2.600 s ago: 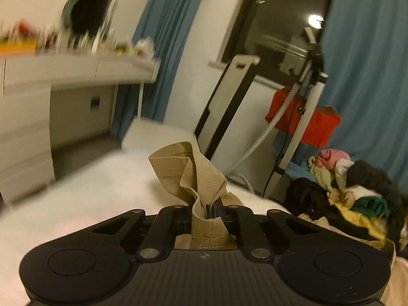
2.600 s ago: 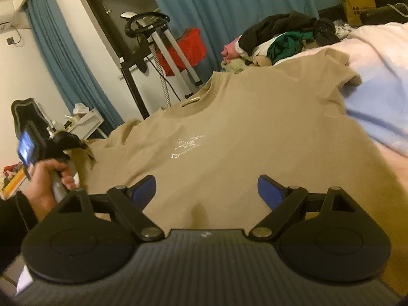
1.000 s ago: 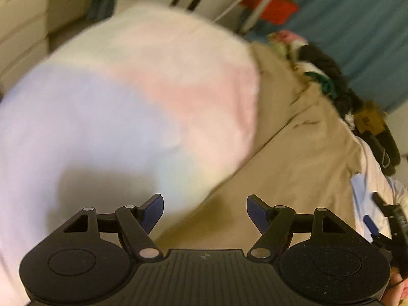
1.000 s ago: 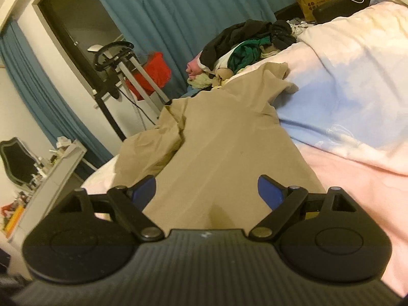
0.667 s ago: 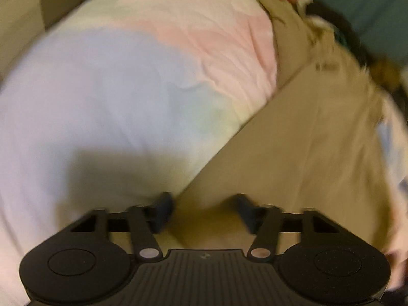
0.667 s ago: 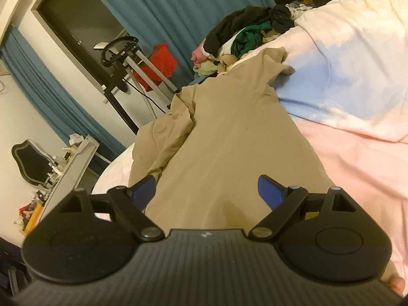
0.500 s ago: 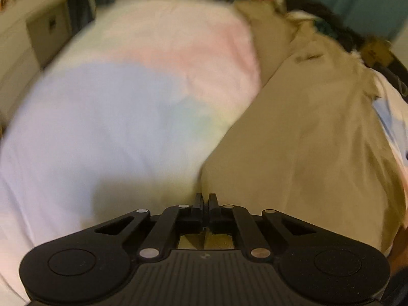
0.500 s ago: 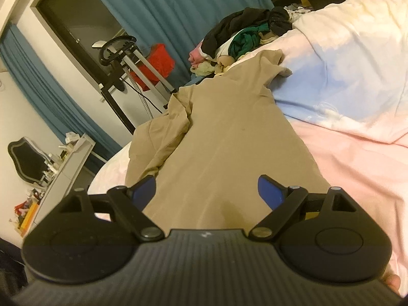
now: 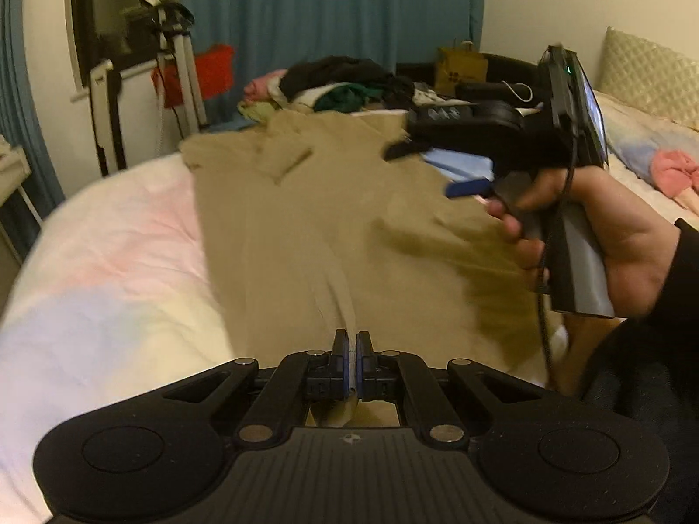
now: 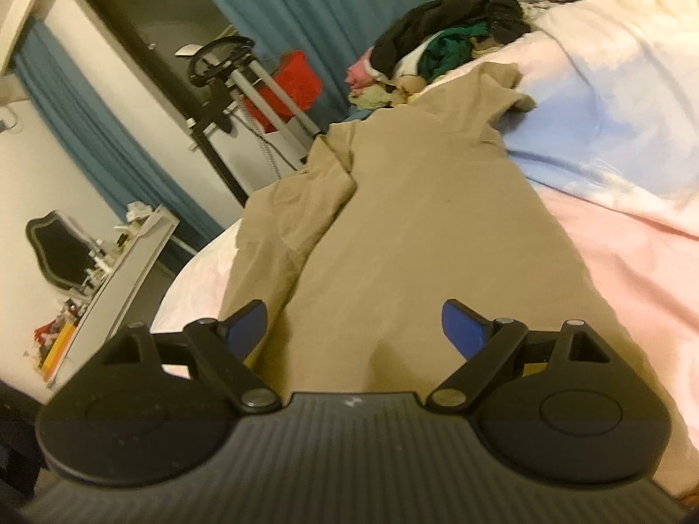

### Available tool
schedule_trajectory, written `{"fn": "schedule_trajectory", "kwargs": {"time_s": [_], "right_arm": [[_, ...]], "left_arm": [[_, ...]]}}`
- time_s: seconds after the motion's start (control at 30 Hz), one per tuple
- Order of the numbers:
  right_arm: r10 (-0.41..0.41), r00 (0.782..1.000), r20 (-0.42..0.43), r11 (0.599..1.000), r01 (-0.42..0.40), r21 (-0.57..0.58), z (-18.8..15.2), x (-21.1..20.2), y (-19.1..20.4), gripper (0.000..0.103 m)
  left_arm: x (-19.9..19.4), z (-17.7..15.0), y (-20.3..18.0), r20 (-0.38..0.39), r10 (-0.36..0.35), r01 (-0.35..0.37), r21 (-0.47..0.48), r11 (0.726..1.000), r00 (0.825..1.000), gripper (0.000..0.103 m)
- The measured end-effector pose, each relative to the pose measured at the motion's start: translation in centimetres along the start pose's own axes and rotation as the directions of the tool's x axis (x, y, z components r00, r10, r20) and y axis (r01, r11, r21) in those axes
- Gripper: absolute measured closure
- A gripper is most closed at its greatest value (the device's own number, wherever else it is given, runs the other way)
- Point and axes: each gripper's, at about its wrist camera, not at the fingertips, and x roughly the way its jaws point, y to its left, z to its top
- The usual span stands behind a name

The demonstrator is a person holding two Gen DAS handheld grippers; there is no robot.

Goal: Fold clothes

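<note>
A tan T-shirt (image 9: 323, 218) lies folded lengthwise on the bed, its collar end far from me; it also fills the right wrist view (image 10: 415, 227). My left gripper (image 9: 351, 340) is shut on the shirt's near hem and the cloth runs taut from its jaws. My right gripper (image 10: 354, 327) is open and empty, hovering just above the shirt's near end. In the left wrist view the right gripper (image 9: 441, 166) shows at the right, held in a hand above the shirt's right edge.
The pastel pink, blue and white duvet (image 9: 100, 270) covers the bed. A pile of clothes (image 10: 441, 43) sits at the far end. An exercise machine (image 10: 231, 70), blue curtains, a white dresser (image 10: 109, 288) and a pillow (image 9: 646, 74) surround the bed.
My left gripper closed on the shirt's near hem and lifted to look level along the bed. My right gripper stayed open over the shirt, tilting slightly.
</note>
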Motion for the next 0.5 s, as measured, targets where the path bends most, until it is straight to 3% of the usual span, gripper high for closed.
{"fn": "schedule_trajectory", "kwargs": {"time_s": [0.1,0.23,0.3,0.33,0.37,0.5], "right_arm": [[0.017,1.0,-0.005,1.0,-0.017,-0.008,0.0,0.2,0.2,0.015],[0.028,0.999,-0.016,1.0,-0.028,-0.005,0.0,1.0,0.3,0.015],[0.031,0.999,-0.019,0.999,-0.032,-0.009,0.0,1.3,0.5,0.015],[0.034,0.999,-0.018,0.999,-0.034,-0.012,0.0,1.4,0.6,0.015],[0.035,0.999,-0.016,0.999,-0.036,-0.018,0.0,1.5,0.8,0.015],[0.041,0.999,-0.011,0.999,-0.041,-0.028,0.1,1.6,0.9,0.015]], "left_arm": [[3.5,-0.6,-0.6,-0.041,-0.021,0.019,-0.06,0.998,0.999,0.1],[5.3,-1.9,-1.6,-0.108,0.003,-0.009,-0.057,0.998,0.994,0.094],[5.5,-2.5,-2.3,-0.143,0.012,-0.02,-0.055,0.998,0.99,0.078],[5.4,-2.4,-2.4,-0.143,0.021,-0.029,-0.055,0.998,0.989,0.057],[5.3,-2.2,-2.4,-0.136,0.031,-0.039,-0.056,0.998,0.99,0.043],[4.8,-0.5,-2.1,-0.108,0.05,-0.058,-0.075,0.995,0.993,0.031]]}}
